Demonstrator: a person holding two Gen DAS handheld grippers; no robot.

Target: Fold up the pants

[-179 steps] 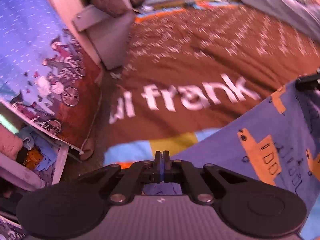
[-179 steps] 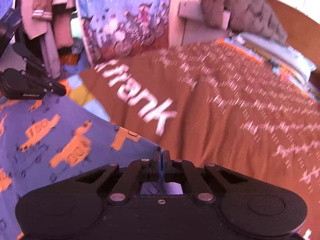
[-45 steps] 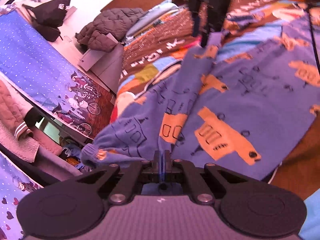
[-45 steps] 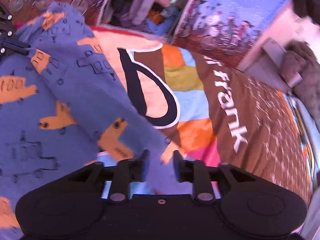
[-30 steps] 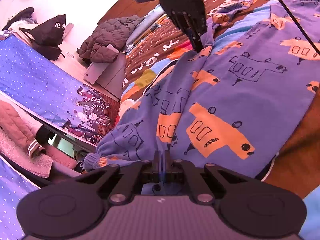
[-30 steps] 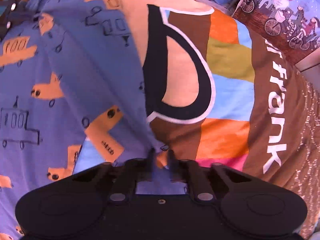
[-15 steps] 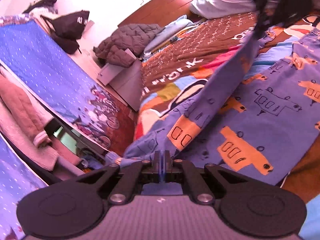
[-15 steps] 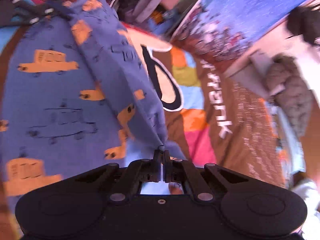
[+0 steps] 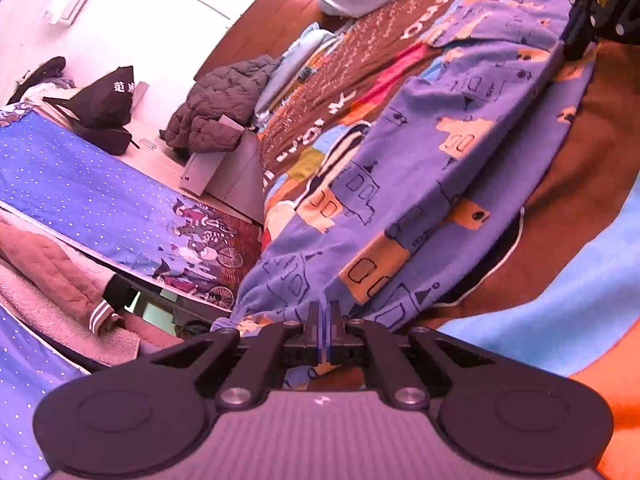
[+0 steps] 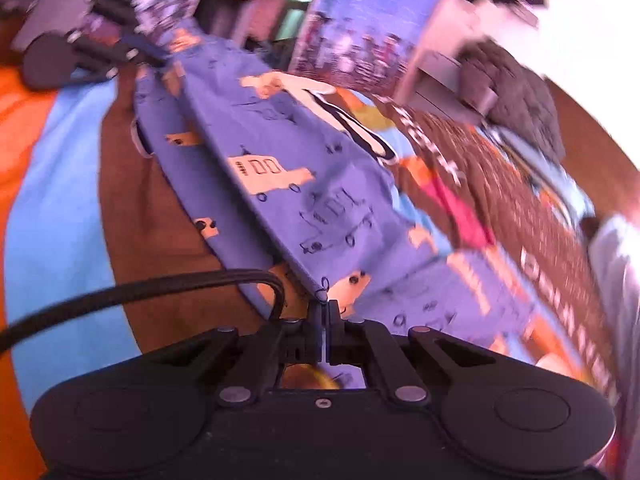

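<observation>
Left gripper (image 9: 324, 312) and right gripper (image 10: 325, 310) each clamp the blue pants (image 9: 432, 160) (vehicle print), stretched over the bedspread (image 9: 560, 200).

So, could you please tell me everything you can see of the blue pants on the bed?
The pants look like soft blue knit printed with orange and outlined vehicles, with a gathered cuff near the left gripper. They are doubled lengthwise into a long band, one layer over the other, stretched across the patterned bedspread. The left gripper's jaws are shut on one end and the right gripper is shut on the other, so the top edge is pulled taut between them.
</observation>
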